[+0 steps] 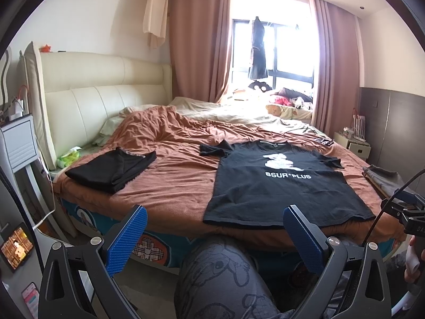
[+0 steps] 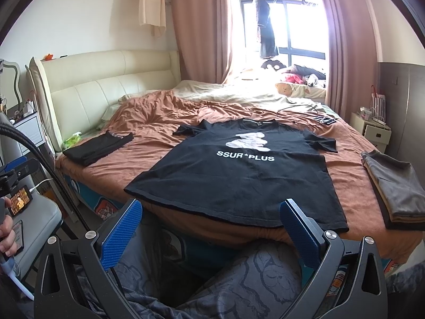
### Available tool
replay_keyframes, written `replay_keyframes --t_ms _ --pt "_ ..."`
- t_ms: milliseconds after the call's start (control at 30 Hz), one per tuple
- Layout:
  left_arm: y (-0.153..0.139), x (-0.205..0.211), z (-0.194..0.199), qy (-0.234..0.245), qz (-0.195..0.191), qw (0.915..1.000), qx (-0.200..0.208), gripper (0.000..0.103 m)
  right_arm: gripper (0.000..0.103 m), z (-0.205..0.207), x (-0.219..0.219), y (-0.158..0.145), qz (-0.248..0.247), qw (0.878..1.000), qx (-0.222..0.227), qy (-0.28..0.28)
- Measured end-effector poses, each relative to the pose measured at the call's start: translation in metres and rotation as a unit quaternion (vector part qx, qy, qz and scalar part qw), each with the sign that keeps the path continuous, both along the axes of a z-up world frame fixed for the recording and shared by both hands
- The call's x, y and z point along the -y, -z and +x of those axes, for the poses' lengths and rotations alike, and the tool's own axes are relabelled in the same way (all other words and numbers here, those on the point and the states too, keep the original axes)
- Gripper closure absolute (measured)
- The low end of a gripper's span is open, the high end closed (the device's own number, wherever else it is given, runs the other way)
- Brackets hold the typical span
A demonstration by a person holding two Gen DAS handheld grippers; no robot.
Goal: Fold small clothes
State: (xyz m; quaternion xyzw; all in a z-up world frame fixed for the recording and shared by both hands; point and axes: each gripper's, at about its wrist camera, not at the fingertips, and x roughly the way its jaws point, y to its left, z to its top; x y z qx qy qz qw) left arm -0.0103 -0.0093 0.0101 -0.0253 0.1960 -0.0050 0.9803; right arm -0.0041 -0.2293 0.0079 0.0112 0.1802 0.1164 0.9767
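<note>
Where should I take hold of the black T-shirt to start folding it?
Take the black T-shirt by its near hem corners, one gripper each, coming from the foot of the bed. It lies flat, print up, with the hem at the edge nearest both open grippers.

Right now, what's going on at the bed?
A black printed T-shirt lies spread flat, front up, on the brown bedcover, unfolded. Both grippers, left and right, are open and hang short of its hem, holding nothing. A folded black garment and a folded grey stack lie on either side.
</note>
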Motion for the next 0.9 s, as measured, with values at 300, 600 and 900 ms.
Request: replay_keyframes --t_ms 300,600,900 --pt "0.000 0.002 -0.001 0.005 -0.002 1.0000 0.000 0.000 0.000 0.002 0.001 -0.003 0.005 1.000 -0.001 0.002" --pt "-0.006 -0.002 0.011 0.016 -0.005 0.9998 -0.012 0.000 0.000 0.018 0.002 -0.024 -0.004 1.000 -0.016 0.004" --pt "-0.023 -0.005 0.042 0.009 -0.004 0.9997 -0.020 0.000 0.000 0.055 0.006 -0.034 0.005 1.000 -0.022 -0.007"
